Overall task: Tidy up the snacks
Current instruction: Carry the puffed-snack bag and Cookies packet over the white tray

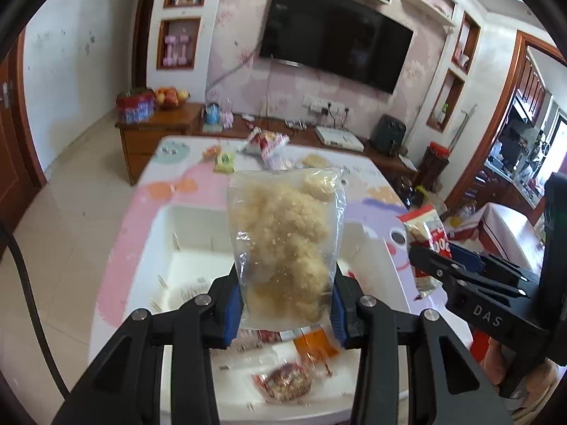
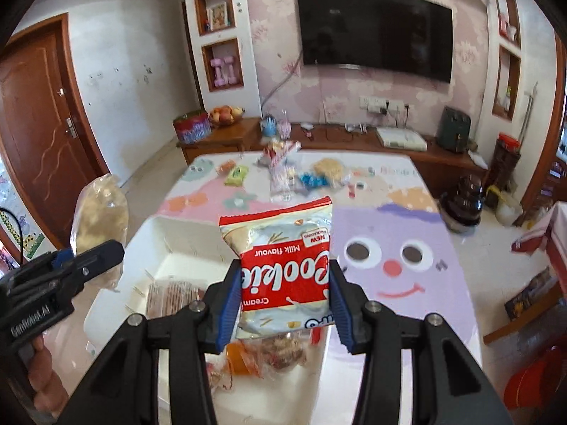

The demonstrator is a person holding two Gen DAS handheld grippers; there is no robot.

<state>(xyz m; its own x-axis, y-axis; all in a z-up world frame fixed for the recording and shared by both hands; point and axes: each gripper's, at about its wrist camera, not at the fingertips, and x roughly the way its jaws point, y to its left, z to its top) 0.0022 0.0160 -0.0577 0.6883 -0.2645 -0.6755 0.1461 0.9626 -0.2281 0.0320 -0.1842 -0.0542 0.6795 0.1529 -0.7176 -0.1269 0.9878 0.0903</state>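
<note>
My left gripper [image 1: 283, 304] is shut on a clear bag of beige crumbly snack [image 1: 283, 241] and holds it upright above a white bin [image 1: 159, 233]. My right gripper [image 2: 285, 301] is shut on a red and white cookie packet [image 2: 283, 265], upside down, above the same white bin [image 2: 156, 233]. The right gripper with its packet shows at the right of the left wrist view [image 1: 460, 269]. The left gripper and its bag show at the left of the right wrist view [image 2: 88, 262]. Wrapped snacks [image 1: 287, 382] lie in the bin's near compartment.
The bin stands on a table with a pink and purple cartoon cloth [image 2: 397, 248]. More snack packets [image 2: 283, 173] lie at the table's far end. A wooden TV cabinet [image 2: 354, 141] and the wall TV are behind. A chair and boxes [image 2: 531, 297] are at the right.
</note>
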